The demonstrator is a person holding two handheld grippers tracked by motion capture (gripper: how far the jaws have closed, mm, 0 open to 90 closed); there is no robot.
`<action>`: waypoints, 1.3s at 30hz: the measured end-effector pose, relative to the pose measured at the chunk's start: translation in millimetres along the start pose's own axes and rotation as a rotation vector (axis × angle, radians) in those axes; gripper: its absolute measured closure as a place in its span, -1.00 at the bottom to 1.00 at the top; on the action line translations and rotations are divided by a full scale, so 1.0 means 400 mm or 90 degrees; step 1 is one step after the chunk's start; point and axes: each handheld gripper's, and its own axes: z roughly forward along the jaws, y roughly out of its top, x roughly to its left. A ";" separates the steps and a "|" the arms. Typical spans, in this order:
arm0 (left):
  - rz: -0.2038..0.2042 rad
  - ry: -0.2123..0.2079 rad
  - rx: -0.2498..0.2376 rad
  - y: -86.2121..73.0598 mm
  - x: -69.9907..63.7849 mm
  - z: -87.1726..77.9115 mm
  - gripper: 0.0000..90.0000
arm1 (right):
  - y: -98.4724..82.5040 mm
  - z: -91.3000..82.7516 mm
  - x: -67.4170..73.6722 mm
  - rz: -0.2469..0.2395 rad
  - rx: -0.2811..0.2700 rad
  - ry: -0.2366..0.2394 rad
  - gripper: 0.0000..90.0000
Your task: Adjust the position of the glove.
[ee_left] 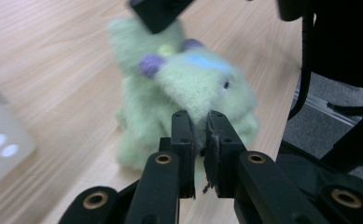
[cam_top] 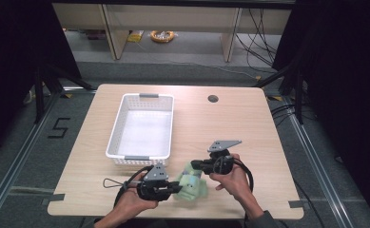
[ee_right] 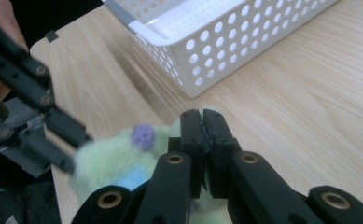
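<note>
- Near the basket [cam_top: 142, 128], off its front right corner, the toy [cam_top: 190, 184] sits at the front of the surface [cam_top: 249, 123], between both grippers.
- Left gripper [ee_left: 198, 122]: jaws clenched on a pinch of the toy's fuzz, at the snout end by the look of it. Seen from above, it comes in from the toy's left [cam_top: 177, 188].
- Right gripper [ee_right: 202, 122]: jaws pressed together, gripping plush at the toy's far side. From above it sits just right of the toy [cam_top: 195, 166].
- Step in hand, my read: two-point grasp is made, lift not clearly begun. Toy looks to be touching the surface or barely off it; motion blur makes it hard to call.
- Next move, likely: raise both grippers together, carry the toy left and away to over the basket, lower, release. Needs matched height and spacing so the plush isn't stretched or pulled out of one pinch.
- Risk: both grips hold only pile or loose fabric, so either one could slip.
- Toy: pale green plush, fuzzy, soft and squashy, rounded body, purple knobs, a blue patch, small dark eye.
- Basket: white rigid plastic, rectangular, walls perforated with round holes, grey handles at the short ends, nothing inside.
- Surface: light wood-grain laminate, smooth, rounded corners, round cable hole far right of the basket.
</note>
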 end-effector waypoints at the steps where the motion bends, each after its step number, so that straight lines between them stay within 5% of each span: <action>1: 0.000 0.004 0.002 0.002 0.007 -0.006 0.82 | -0.007 -0.008 0.003 0.004 -0.011 0.001 0.96; 13: -0.021 -0.006 0.019 0.017 0.061 -0.009 0.90 | -0.083 -0.040 0.050 0.078 -0.055 0.005 0.96; 16: -0.021 -0.002 0.017 0.010 0.057 -0.010 0.84 | -0.094 -0.034 0.035 0.068 -0.049 -0.017 0.96; 17: -0.024 -0.002 0.019 0.004 0.052 -0.009 0.79 | -0.101 -0.031 0.033 0.092 -0.038 -0.019 0.96; 18: -0.017 -0.010 0.022 0.002 0.051 -0.008 0.72 | -0.102 -0.025 0.024 0.076 -0.043 -0.010 0.96; 23: -0.029 -0.021 0.032 -0.014 0.029 -0.006 0.43 | -0.106 -0.028 0.029 0.110 -0.038 -0.015 0.96; 24: -0.037 -0.025 0.036 -0.024 0.025 -0.006 0.39 | -0.107 -0.027 0.019 0.083 -0.043 -0.026 0.96; 31: -0.052 -0.016 0.060 -0.061 0.006 0.006 0.27 | -0.115 -0.025 0.020 0.117 -0.043 -0.016 0.96; 34: -0.055 -0.016 0.065 -0.071 0.007 0.024 0.32 | -0.117 -0.024 0.017 0.109 -0.045 -0.020 0.96; 39: -0.075 -0.021 0.056 -0.072 0.012 0.035 0.77 | -0.120 -0.021 0.015 0.106 -0.045 -0.020 0.96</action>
